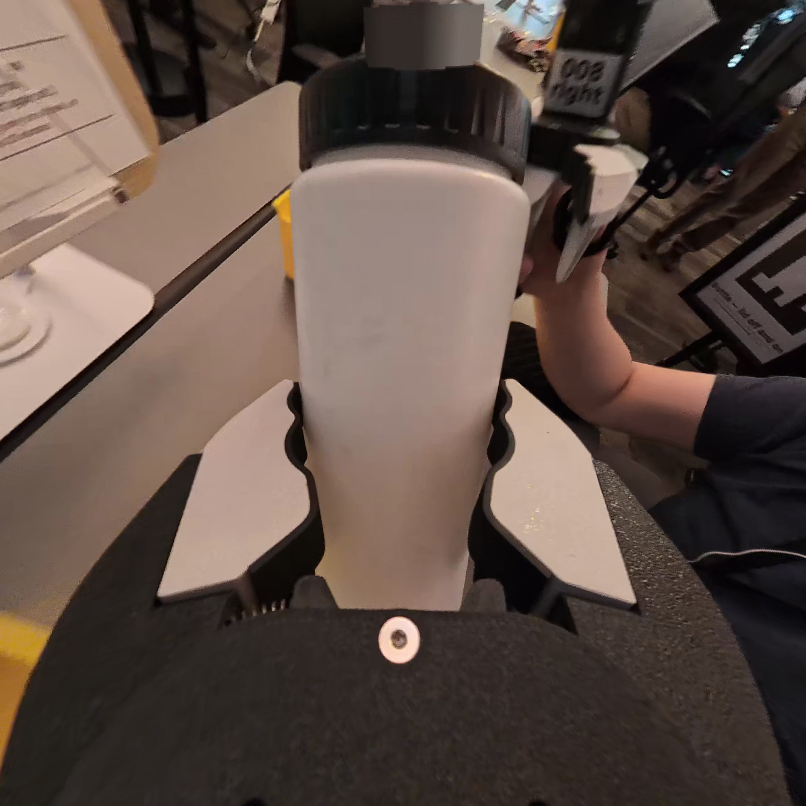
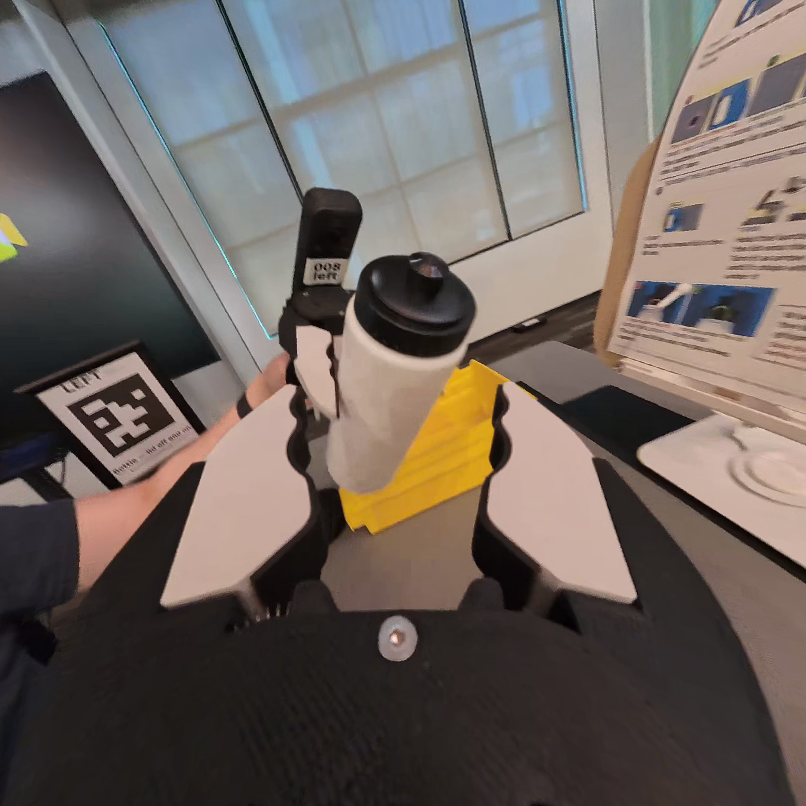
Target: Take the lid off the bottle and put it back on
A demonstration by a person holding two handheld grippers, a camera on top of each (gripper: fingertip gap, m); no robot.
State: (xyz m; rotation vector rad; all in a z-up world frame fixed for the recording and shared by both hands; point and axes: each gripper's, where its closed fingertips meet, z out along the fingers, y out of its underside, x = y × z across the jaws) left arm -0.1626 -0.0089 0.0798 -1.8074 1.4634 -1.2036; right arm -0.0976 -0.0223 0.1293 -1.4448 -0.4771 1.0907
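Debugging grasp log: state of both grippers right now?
Left gripper: shut on the white bottle, black lid on.
Right gripper: open, holding nothing.

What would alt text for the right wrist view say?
The left gripper holds a white bottle, black lid on, tilted above a yellow bin. The right gripper is open and empty in front of it.

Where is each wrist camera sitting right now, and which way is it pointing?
Left wrist view: rides the left gripper, looking along its jaws, shut on the white bottle with its black lid on; the person's forearm shows.
Right wrist view: rides the right gripper, jaws open and empty, facing windows over a yellow bin.
Shared: bottle, lid, bin, each other's gripper.
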